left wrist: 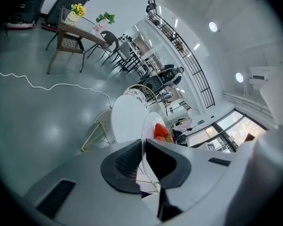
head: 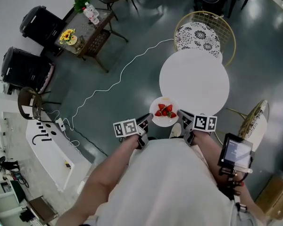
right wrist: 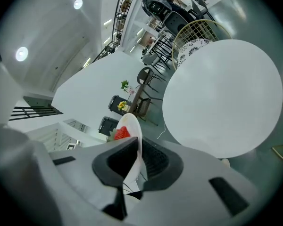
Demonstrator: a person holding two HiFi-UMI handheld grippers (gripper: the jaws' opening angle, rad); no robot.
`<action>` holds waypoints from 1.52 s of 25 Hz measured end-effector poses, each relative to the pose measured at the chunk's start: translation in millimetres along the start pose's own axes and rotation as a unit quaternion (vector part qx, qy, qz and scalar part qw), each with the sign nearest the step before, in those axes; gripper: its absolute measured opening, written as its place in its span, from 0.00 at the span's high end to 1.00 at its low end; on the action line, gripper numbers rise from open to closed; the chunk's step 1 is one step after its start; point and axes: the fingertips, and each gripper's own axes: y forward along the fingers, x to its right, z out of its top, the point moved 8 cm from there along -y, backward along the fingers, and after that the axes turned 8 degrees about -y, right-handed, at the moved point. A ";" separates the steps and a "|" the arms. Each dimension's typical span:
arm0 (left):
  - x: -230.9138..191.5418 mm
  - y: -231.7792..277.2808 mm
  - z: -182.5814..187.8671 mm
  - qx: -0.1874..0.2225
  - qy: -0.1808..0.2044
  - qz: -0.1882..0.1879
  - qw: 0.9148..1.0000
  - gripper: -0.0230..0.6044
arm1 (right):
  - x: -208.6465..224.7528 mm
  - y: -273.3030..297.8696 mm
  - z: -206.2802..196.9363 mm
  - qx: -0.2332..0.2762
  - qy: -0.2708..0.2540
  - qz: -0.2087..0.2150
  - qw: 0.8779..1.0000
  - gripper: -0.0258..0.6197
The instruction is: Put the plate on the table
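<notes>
We hold the plate up between our two grippers, just in front of our body. The left gripper has it by its left rim and the right gripper by its right rim.

In the left gripper view the fingers of the left gripper are nearly together. Only the thin white edge of the plate sits in the narrow slot between them.

In the right gripper view the right gripper is the same: its fingers are pinched on the rim of the plate, which rises out of the slot.

A few red strawberries with green tops lie on the plate. They also show in both gripper views.

The round white surface lies just ahead of us and is bare. From the head view the plate overlaps its near edge. We think it hangs in the air just short of that edge rather than resting on it, though the steep angle makes this hard to judge.

Beyond the surface stands a wire chair with a patterned seat. A white cable snakes across the grey floor to our left. It runs towards a small side table carrying yellow flowers.
</notes>
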 end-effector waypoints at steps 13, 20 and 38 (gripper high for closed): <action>-17.5 3.2 32.2 -0.029 0.007 -0.013 0.999 0.92 | -8.6 21.9 -2.2 0.026 0.017 -0.033 0.999 0.90; -34.8 -9.8 84.8 -0.071 0.024 -0.030 0.997 0.92 | -36.3 59.4 1.4 0.057 0.035 -0.063 0.996 0.90; -82.6 -40.8 177.4 -0.179 0.077 -0.069 0.978 0.92 | -98.7 139.6 -24.2 0.149 0.074 -0.135 0.977 0.90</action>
